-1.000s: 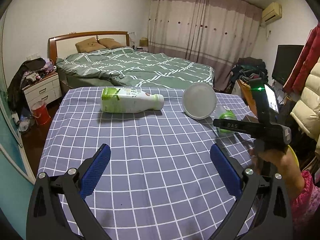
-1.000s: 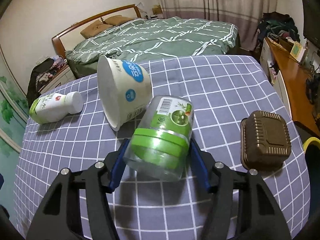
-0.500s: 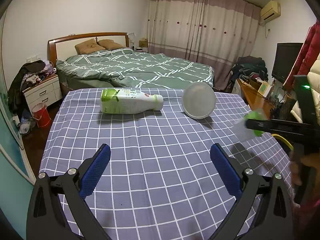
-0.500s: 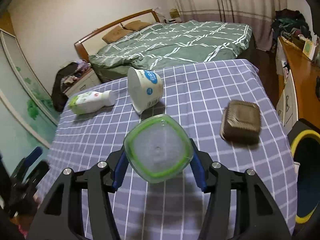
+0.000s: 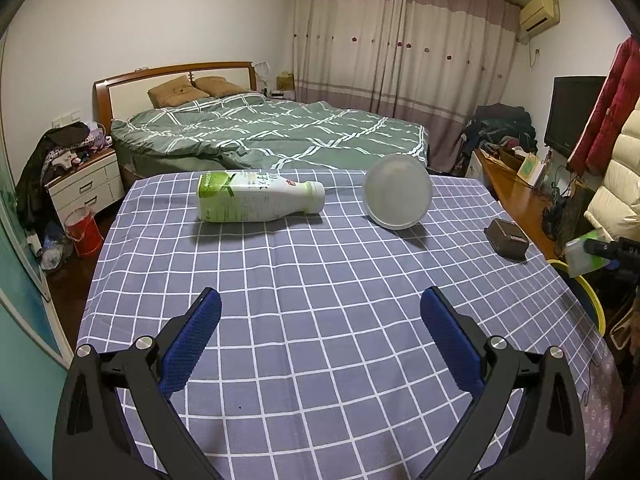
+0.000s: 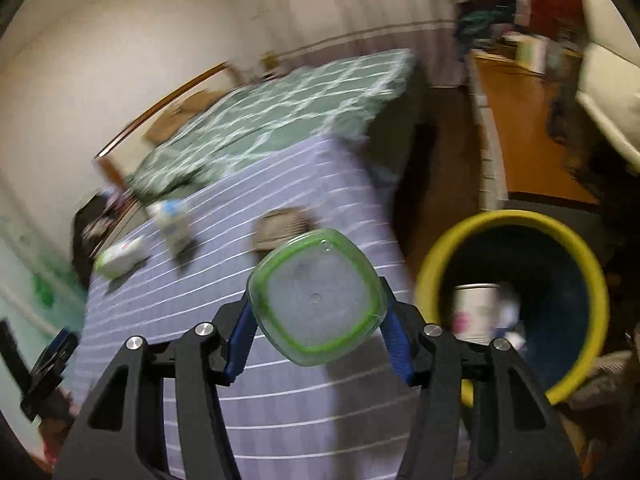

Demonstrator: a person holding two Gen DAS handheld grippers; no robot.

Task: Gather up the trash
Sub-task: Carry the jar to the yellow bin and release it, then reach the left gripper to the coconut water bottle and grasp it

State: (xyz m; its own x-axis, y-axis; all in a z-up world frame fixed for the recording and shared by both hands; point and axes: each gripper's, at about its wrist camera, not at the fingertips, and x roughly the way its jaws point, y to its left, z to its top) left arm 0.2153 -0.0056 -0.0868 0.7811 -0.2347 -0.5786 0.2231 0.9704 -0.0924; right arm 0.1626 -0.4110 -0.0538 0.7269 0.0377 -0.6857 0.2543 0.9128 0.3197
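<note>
Right gripper (image 6: pixel 318 346) fingers clamp the clear jar (image 6: pixel 317 297) amid blur; left gripper (image 5: pixel 320 344) fingers gape, empty.

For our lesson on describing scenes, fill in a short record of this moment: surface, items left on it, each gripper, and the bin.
surface: table under a purple checked cloth
items left: white-and-green plastic bottle on its side; round white tub on its side; brown lidded box
left gripper: open, empty, above the cloth
right gripper: shut on a clear green-banded plastic jar
bin: yellow-rimmed bin beside the table, trash inside
</note>
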